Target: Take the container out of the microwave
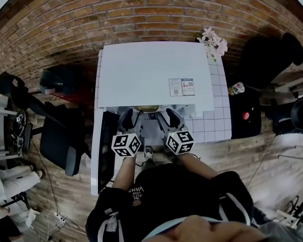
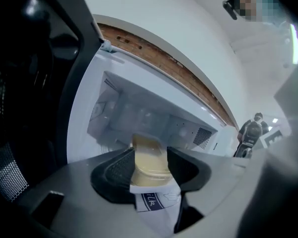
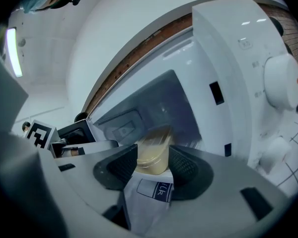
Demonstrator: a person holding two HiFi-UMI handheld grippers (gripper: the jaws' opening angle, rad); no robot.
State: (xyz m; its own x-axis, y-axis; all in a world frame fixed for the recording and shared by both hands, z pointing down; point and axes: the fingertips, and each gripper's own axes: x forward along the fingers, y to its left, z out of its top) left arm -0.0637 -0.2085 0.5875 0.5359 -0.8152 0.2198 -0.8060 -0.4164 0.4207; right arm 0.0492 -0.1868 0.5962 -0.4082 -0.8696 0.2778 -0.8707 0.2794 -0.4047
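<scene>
White microwave [image 1: 156,74] stands on a tiled counter [image 1: 213,127] against a red brick wall [image 1: 141,9], its dark door [image 1: 107,145] swung open at the nine o'clock side of the cavity. In the head view the yellowish container [image 1: 148,108] sits inside the cavity, with only its near edge showing under the front lip of the microwave's top. Both tools are held at the cavity mouth: the left gripper [image 1: 132,119] at the container's seven o'clock and the right gripper [image 1: 167,119] at its five o'clock. In the left gripper view the jaws stand apart, the container shows in the gap between the two dark pads, and the cavity's pale back wall lies at twelve o'clock beyond it. In the right gripper view the jaws likewise stand apart with the container, blurred, in the gap. No squeeze on the container is evident in either view, and contact with the pads cannot be confirmed. A round control knob [image 3: 283,81] sits at two o'clock from the container on the microwave's front panel. Pink flowers [image 1: 214,42] stand at the microwave's one o'clock corner. A black chair [image 1: 60,142] stands on the wooden floor at the counter's nine o'clock.
</scene>
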